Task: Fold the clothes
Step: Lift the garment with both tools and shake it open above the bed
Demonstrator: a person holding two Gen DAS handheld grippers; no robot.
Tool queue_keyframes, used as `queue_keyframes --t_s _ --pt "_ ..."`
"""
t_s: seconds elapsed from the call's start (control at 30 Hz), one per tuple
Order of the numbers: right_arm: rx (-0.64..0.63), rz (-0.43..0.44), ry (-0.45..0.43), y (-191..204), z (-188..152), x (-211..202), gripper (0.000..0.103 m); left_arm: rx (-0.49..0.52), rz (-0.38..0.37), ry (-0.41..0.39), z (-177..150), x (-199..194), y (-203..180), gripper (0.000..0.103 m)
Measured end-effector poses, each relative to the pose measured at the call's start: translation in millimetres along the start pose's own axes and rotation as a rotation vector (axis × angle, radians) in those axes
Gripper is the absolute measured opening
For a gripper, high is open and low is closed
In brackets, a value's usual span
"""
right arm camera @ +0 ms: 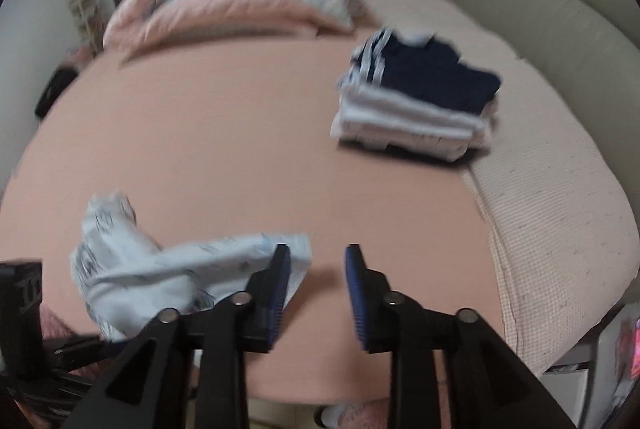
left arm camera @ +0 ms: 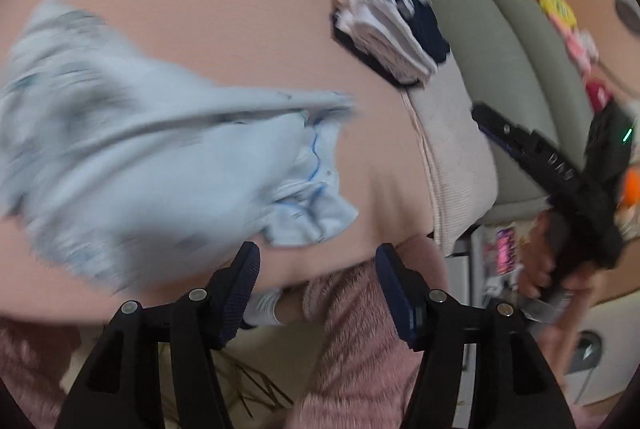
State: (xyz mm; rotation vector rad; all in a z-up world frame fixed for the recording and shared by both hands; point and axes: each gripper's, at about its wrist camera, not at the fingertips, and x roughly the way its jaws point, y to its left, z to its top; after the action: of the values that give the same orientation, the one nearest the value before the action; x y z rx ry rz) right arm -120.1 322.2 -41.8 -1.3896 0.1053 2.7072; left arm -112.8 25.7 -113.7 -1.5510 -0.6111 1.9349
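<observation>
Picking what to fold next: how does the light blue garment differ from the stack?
The light blue garment lies crumpled and unfolded near the bed's front edge; the stack is neatly folded, farther back on the right. The garment is a single pale printed piece; the stack has several layers, white below and navy on top. Both rest on the pink bed, and neither is gripped.
</observation>
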Motion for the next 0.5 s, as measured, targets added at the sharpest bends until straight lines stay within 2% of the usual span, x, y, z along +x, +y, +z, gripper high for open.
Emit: queue_keyframes --t_s 0.03,0.07,0.13,0.2,0.27,0.33,0.4,0.5 --pt "0.024 -0.001 -0.027 1.9 -0.6 -5.0 0.033 -0.004 -0.004 -0.008 -1.6 -3.4 1.4 0.057" --pt "0.035 0.008 -0.05 4.9 -3.2 -9.2 0.033 -0.015 0.024 -0.056 -2.4 -24.8 14.3 0.057" --pt "-0.009 0.102 -0.039 23.1 -7.4 -6.2 0.033 -0.063 0.117 -0.133 -1.9 -57.5 44.7 0.057" --pt "-0.134 0.234 0.038 66.2 -18.4 6.8 0.033 -0.132 0.221 -0.173 -1.2 -65.6 75.4 0.057" --pt "-0.291 0.32 0.099 126.7 -36.4 20.3 0.033 -0.203 0.288 -0.159 -0.8 -70.2 106.4 0.055" --pt "-0.392 0.334 0.116 174.3 -49.2 36.6 0.033 -0.263 0.309 -0.138 -3.7 -75.5 130.2 0.055" --pt "-0.408 0.347 0.162 211.3 -52.6 56.6 0.033 -0.271 0.306 -0.14 -10.0 -82.1 137.1 0.055" --pt "-0.423 0.353 0.207 243.9 -47.7 89.2 0.033 -0.26 0.316 -0.124 -18.4 -86.0 144.1 0.055"
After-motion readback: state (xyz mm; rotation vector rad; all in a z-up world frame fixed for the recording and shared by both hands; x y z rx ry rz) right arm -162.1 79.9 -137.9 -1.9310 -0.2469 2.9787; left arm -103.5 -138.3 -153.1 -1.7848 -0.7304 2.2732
